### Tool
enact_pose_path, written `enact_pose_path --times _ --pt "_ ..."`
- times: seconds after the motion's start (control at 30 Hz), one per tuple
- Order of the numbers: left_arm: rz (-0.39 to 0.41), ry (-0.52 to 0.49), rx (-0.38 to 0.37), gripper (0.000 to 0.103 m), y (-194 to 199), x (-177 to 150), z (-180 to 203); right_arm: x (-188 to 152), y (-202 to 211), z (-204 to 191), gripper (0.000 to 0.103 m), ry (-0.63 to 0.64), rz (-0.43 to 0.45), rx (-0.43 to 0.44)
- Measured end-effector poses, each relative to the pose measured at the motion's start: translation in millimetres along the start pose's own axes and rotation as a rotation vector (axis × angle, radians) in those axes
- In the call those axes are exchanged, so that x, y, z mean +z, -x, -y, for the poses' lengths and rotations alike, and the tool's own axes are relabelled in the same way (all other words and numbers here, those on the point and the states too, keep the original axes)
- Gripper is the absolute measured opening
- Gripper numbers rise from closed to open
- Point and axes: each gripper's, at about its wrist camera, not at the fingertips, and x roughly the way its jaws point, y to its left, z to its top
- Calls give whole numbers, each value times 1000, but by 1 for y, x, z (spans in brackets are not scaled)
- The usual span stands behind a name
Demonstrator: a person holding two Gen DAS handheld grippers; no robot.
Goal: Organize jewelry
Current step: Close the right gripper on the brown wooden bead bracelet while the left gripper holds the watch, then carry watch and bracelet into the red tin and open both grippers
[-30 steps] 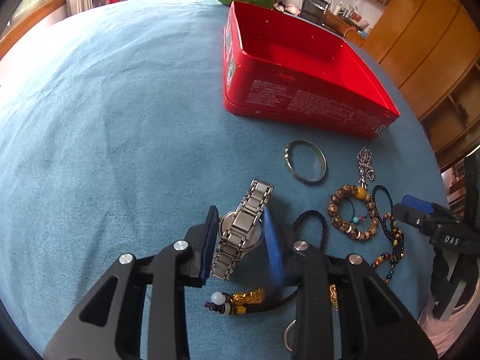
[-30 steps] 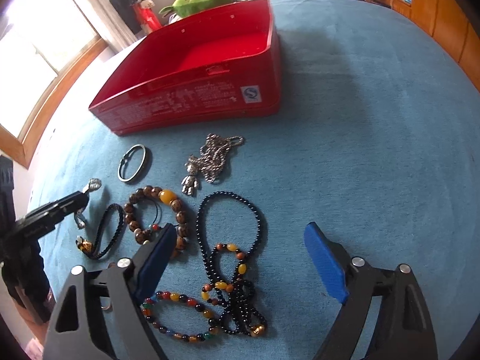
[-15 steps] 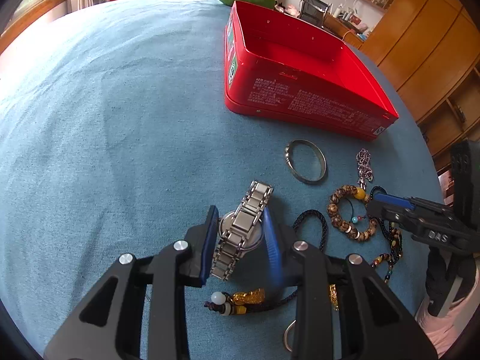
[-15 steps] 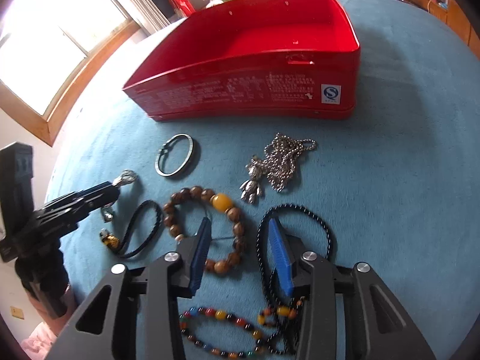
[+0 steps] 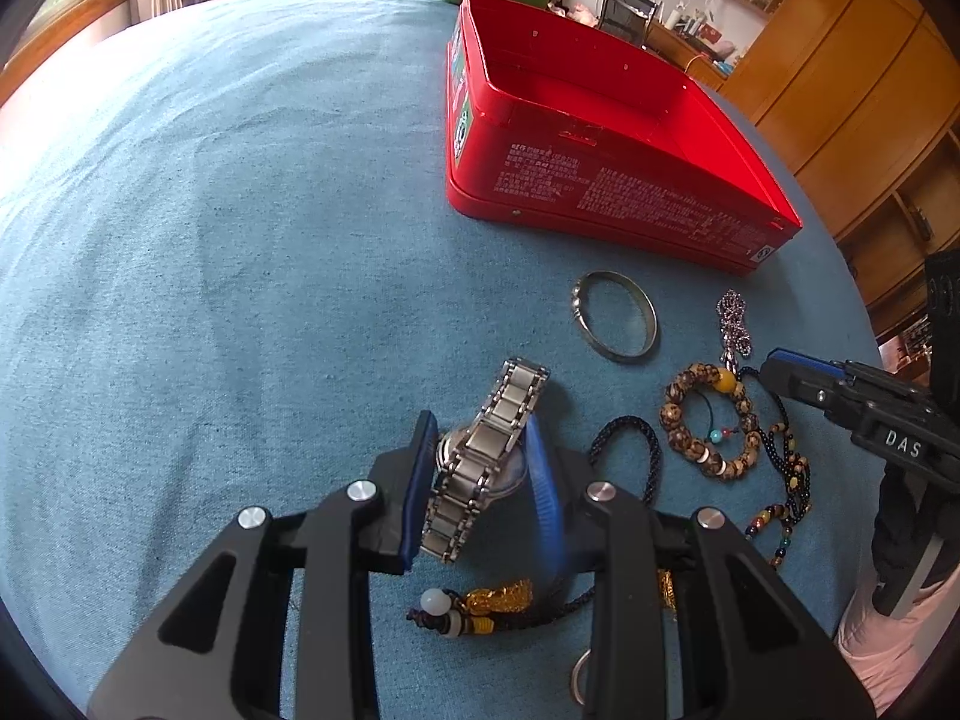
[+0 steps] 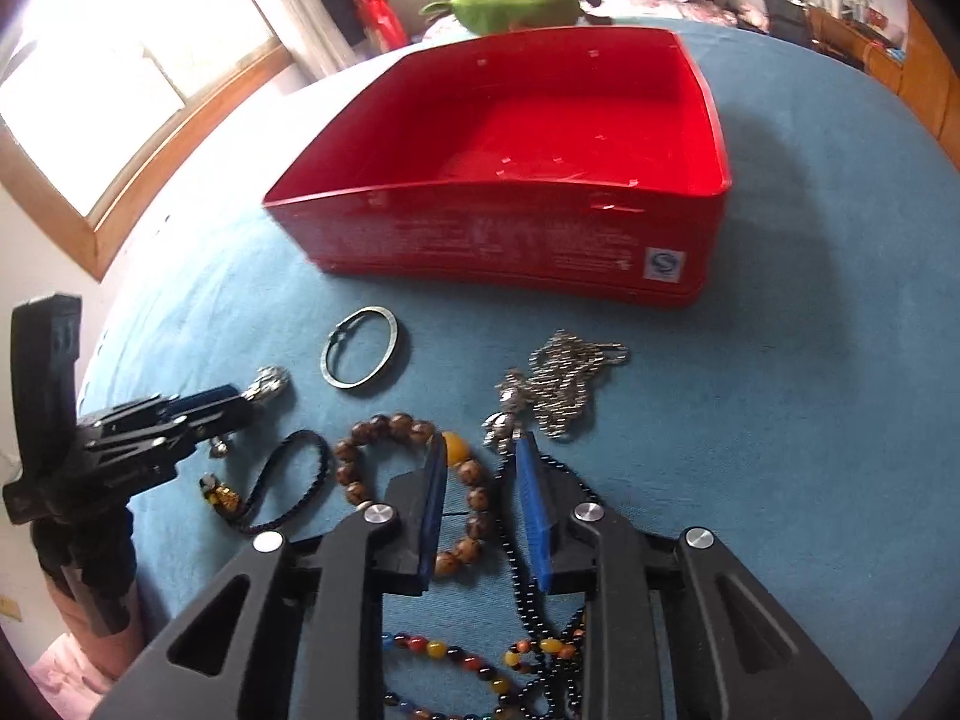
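My left gripper (image 5: 480, 468) is shut on a silver metal watch (image 5: 486, 456), low over the blue cloth. My right gripper (image 6: 480, 498) is shut on the right side of a brown wooden bead bracelet (image 6: 408, 468) with an amber bead; it shows in the left wrist view too (image 5: 708, 420). An open, empty red tin box (image 6: 510, 222) stands behind the jewelry, also in the left wrist view (image 5: 600, 138). A silver bangle (image 5: 615, 324), a silver chain (image 6: 558, 384), a black cord bracelet (image 6: 282, 486) and coloured bead strands (image 6: 480, 660) lie on the cloth.
A green plush toy (image 6: 516, 0) lies behind the box. A gold charm with a white bead (image 5: 474, 600) lies under my left gripper. Wooden cabinets (image 5: 858, 90) stand at the right, a window (image 6: 90, 90) at the left. The blue cloth (image 5: 210, 240) stretches left.
My right gripper moved forward to the wooden bead bracelet and closed on it. My left gripper stayed shut on the watch, with the view slightly nearer the box.
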Motion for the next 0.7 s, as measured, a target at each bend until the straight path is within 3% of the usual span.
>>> enact_pose_path --times 0.2,0.47,0.53,0.7 --pt "-2 5 -6 29 -3 1 0 5 -26 -12 25 30 -60 -13" --pt "2 -3 6 29 -7 2 3 -1 -25 -17 17 59 -62 -6" --pt "7 -1 9 29 -7 1 4 -5 -21 -18 12 38 -66 65" --pt "22 21 -36 29 -2 0 2 -15 3 -18 12 24 -46 220"
